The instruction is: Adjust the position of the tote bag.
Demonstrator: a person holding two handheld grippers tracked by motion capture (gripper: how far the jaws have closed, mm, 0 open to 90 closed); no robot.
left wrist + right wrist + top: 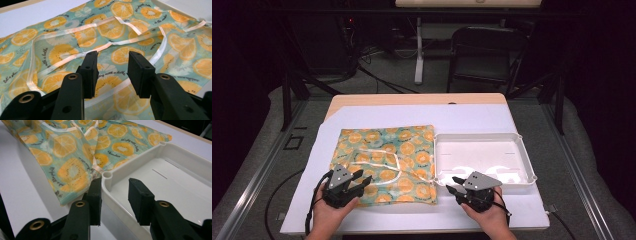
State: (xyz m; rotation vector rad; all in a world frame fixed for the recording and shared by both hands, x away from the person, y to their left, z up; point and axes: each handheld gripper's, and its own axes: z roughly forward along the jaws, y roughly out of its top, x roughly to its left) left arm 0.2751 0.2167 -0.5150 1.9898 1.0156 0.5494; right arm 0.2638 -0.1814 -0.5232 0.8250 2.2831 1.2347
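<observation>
A thin printed cloth (387,162), matt and softly creased, is seen with an orange-slice pattern; its edge ribbon (75,30) looks satiny, slightly shiny. The tray (484,137) is read as white plastic, smooth and glossy (light patches are reflected on its floor). The tabletop (422,117) is covered by a smooth, matt white sheet, with a bare wood-look strip at the far edge. Both tongs, left (358,182) and right (453,183), appear as matt black plastic with brass-coloured metal eyelets.

A black chair (484,52) stands on the floor beyond the table (412,99).
</observation>
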